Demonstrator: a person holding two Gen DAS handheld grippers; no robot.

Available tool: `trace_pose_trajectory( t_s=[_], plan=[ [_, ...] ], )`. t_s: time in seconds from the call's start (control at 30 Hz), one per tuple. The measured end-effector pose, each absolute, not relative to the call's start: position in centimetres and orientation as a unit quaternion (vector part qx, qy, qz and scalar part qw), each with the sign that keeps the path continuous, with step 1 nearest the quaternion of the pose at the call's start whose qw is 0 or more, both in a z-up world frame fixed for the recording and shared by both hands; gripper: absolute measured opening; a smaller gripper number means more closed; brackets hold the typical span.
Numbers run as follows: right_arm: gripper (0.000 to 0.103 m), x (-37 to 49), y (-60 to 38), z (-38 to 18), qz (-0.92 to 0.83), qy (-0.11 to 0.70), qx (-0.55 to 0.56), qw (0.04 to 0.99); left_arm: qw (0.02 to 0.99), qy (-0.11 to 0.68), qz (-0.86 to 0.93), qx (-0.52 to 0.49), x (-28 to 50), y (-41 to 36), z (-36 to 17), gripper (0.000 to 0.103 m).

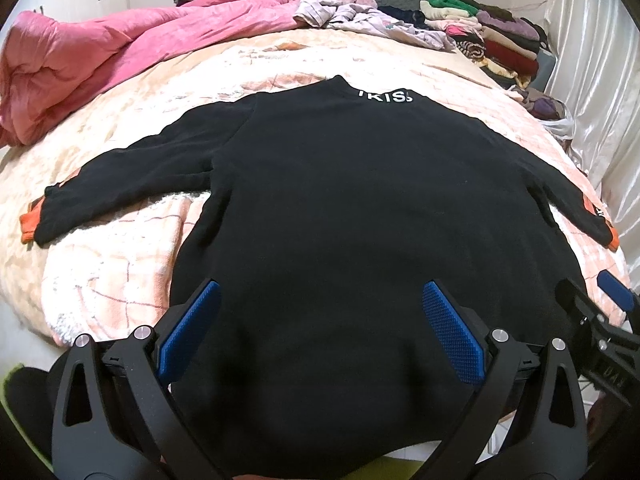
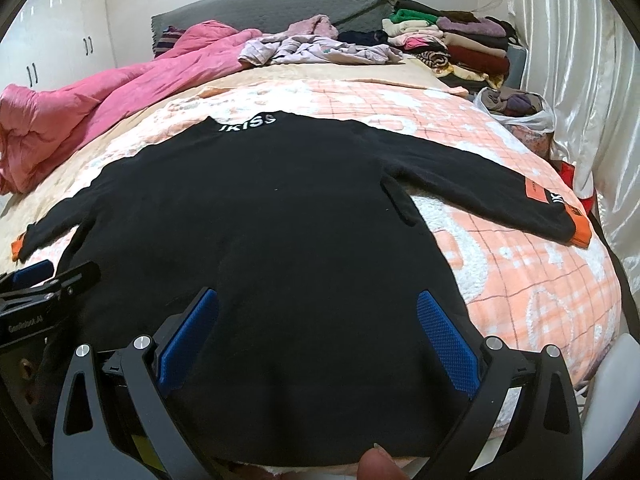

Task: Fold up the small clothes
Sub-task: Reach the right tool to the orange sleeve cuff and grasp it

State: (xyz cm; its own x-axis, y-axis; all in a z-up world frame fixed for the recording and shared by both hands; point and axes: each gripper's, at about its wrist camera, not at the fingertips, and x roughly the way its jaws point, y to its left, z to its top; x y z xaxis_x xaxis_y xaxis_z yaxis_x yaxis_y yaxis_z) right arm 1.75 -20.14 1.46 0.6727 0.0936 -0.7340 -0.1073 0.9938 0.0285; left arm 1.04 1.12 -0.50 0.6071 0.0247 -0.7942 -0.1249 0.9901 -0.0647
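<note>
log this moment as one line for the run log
stage: pre-fold | black sweater flat on bed, sleeves out | left gripper open | right gripper open

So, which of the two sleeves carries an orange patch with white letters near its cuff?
The sleeve on the right, stretched toward the white curtain. The other sleeve shows only an orange cuff.

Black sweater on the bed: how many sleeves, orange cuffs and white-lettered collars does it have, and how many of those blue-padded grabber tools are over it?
Sleeves: 2, the left sleeve and the right sleeve
Orange cuffs: 2, the left cuff and the right cuff
Lettered collars: 1, the collar
Grabbers: 2, the left gripper and the right gripper
Total: 7
</note>
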Motion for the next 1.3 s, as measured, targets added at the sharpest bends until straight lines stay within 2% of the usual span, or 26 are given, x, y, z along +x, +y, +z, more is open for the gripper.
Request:
trace_pose_trajectory(
  t_s=[1.3],
  plan=[
    [0.099,11.5,-34.2,-1.6,-0.121,0.424,0.068,0.895,0.885,0.456,0.064,-0.064,14.5,3.3,-0.2,0.095]
  ],
)
